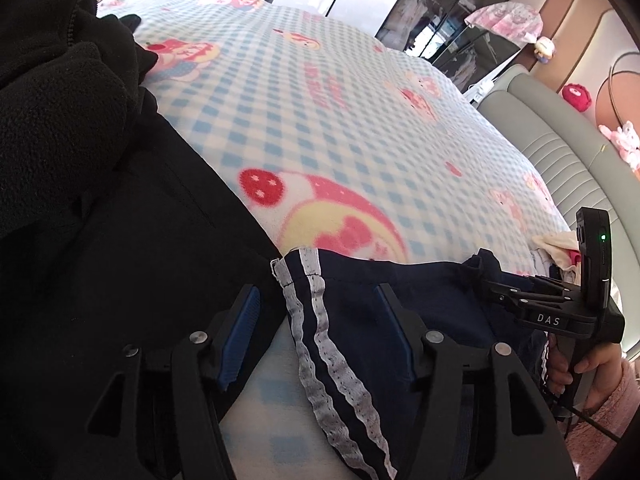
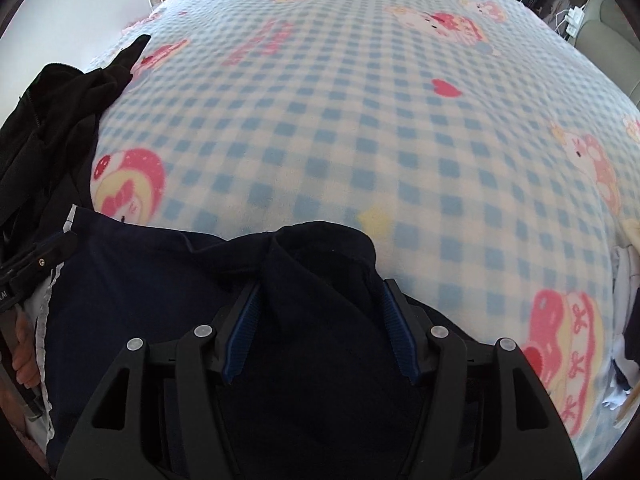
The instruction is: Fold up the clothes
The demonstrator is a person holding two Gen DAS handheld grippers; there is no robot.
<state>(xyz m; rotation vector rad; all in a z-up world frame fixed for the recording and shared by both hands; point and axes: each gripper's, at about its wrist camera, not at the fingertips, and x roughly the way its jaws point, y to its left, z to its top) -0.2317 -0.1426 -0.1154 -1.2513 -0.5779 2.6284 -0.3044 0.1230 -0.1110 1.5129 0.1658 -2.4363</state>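
While both grippers' fingers stand spread, left gripper point(image 1: 316, 336) and right gripper point(image 2: 320, 332) hover over the navy white-lace-trimmed garment point(image 1: 360, 308), lying bunched on the blue-checked cartoon-print bed blanket point(image 1: 320, 120); not neatly folded.

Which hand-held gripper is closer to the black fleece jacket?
Left. The left hand-held gripper sits open right beside the black fleece jacket, at the navy garment's lace-trimmed edge. The right hand-held gripper is at that garment's far end.
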